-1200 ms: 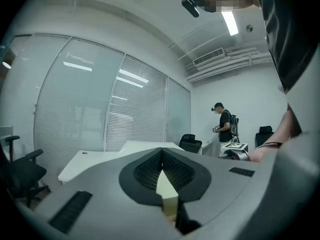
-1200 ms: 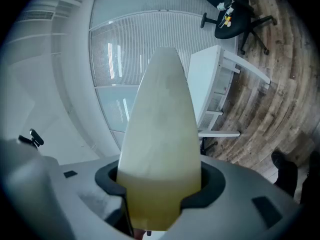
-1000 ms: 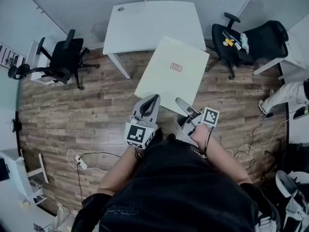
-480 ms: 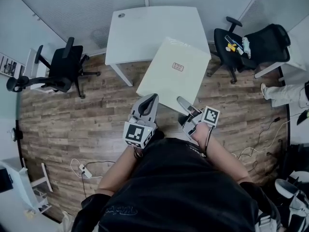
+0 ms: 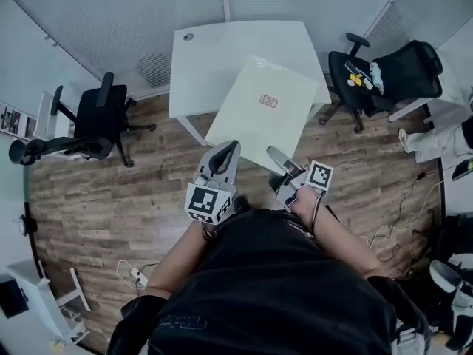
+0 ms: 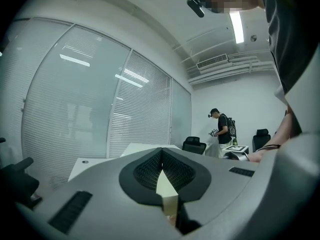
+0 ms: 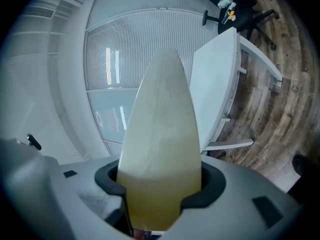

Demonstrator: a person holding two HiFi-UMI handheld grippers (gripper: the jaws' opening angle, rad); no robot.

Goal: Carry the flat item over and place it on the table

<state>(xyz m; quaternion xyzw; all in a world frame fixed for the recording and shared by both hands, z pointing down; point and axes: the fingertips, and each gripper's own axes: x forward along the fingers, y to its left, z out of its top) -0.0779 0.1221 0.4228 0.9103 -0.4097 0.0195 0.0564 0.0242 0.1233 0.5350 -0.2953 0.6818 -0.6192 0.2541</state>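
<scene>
A flat cream-white box (image 5: 262, 109) with a small red label hangs in the air in front of me, its far edge over the near side of the white table (image 5: 214, 46). My left gripper (image 5: 225, 154) is shut on the box's near-left edge; in the left gripper view the box edge (image 6: 166, 189) shows as a thin wedge between the dark pads. My right gripper (image 5: 276, 156) is shut on the near-right edge, and the box (image 7: 160, 149) fills the gap between its jaws. The table (image 7: 215, 84) lies beyond.
A black office chair (image 5: 103, 113) stands left of the table, another (image 5: 377, 69) with small items on its seat stands at its right. Cables (image 5: 392, 220) and a power strip (image 5: 137, 276) lie on the wood floor. Another person (image 6: 222, 130) stands far off by the chairs.
The table and chairs have slid toward me in the head view. The box now overlaps the table's near edge. Both grippers keep their hold.
</scene>
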